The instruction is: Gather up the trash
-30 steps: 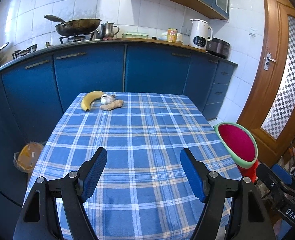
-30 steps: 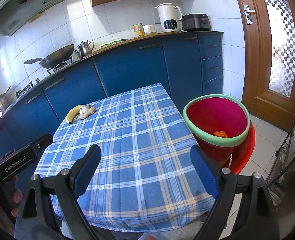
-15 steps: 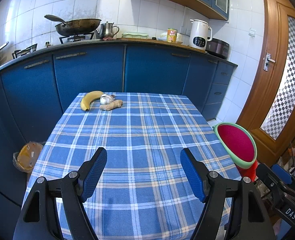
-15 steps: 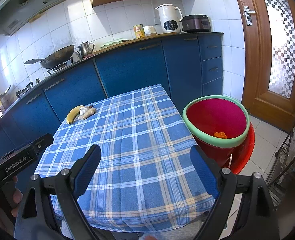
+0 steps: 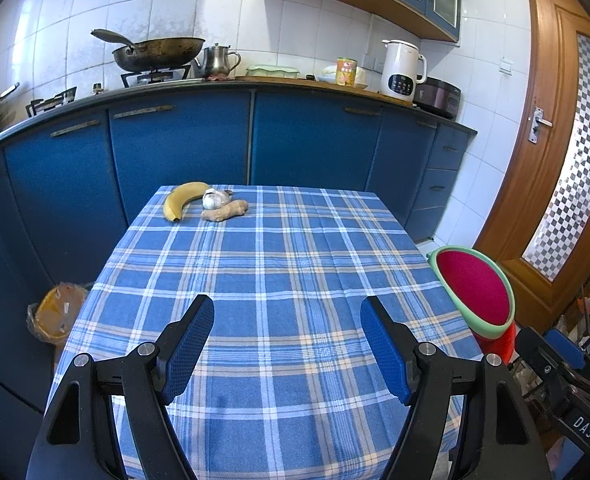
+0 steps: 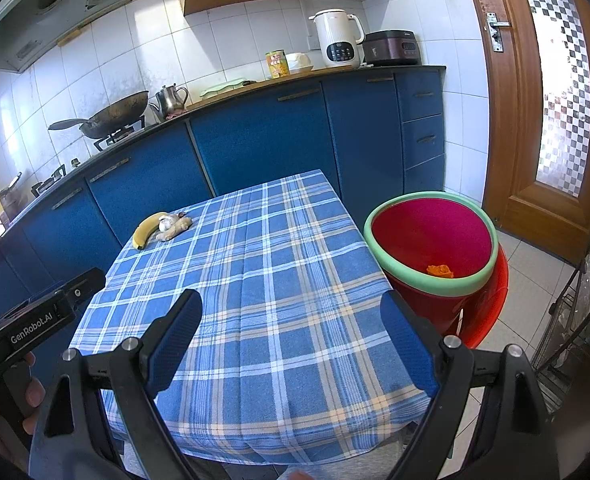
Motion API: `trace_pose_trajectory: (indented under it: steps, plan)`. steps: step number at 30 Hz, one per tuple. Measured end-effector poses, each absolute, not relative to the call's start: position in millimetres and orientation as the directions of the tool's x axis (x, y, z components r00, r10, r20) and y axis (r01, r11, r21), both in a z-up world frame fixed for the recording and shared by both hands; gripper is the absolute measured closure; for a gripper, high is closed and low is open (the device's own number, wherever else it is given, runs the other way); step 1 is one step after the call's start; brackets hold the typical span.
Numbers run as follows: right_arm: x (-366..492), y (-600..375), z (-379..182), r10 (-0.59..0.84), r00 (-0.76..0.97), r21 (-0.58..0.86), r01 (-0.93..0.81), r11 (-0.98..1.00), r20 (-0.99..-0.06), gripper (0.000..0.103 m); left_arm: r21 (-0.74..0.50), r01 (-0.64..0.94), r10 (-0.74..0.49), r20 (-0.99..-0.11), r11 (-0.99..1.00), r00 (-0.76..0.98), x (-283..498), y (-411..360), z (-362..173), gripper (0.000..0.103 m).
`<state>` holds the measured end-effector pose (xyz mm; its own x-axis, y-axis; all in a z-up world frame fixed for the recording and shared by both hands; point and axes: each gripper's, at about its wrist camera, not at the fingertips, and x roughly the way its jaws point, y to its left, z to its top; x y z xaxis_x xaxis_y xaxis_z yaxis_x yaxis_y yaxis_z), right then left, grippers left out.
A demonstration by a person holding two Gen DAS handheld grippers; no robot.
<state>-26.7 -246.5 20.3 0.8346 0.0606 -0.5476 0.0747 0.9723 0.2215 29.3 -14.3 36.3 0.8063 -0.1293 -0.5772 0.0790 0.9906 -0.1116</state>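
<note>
At the table's far left corner lie a yellow banana (image 5: 181, 199) (image 6: 147, 229), a garlic bulb (image 5: 214, 199) (image 6: 165, 223) and a ginger root (image 5: 226, 211) (image 6: 175, 229), close together on the blue plaid cloth (image 5: 279, 272) (image 6: 255, 280). A red bin with a green rim (image 5: 473, 288) (image 6: 431, 240) stands on the floor at the table's right side, with an orange scrap (image 6: 440, 270) inside. My left gripper (image 5: 287, 312) hovers open over the near end of the table, nothing between its fingers. My right gripper (image 6: 291, 308) is open too, over the near right corner.
Blue cabinets (image 5: 183, 148) run behind the table, with a wok (image 5: 159, 52), kettle (image 5: 218, 60), can (image 5: 346, 72) and white appliance (image 5: 401, 68) on the counter. A yellow bag (image 5: 57, 312) sits on the floor at left. A wooden door (image 5: 555, 140) is at right.
</note>
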Motion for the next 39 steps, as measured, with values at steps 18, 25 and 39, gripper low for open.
trace_pose_trajectory:
  steps: [18,25,39]
  plan:
    - [-27.0,-247.2,20.0,0.061,0.835,0.221,0.074,0.972,-0.547,0.013,-0.118,0.077,-0.132,-0.578,0.99,0.805,28.4,-12.8,37.3,0.026]
    - [-27.1,-247.4,20.2,0.061,0.835,0.222,0.074,0.972,-0.547,0.013,-0.119,0.077,-0.132,-0.578,0.99,0.805,28.4,-12.9,37.5,0.026]
    - [-27.4,-247.8,19.4,0.062,0.834,0.221,0.073,0.972,-0.548,0.013,-0.117,0.075,-0.129,-0.582,0.99,0.803,28.6,-14.2,37.5,0.026]
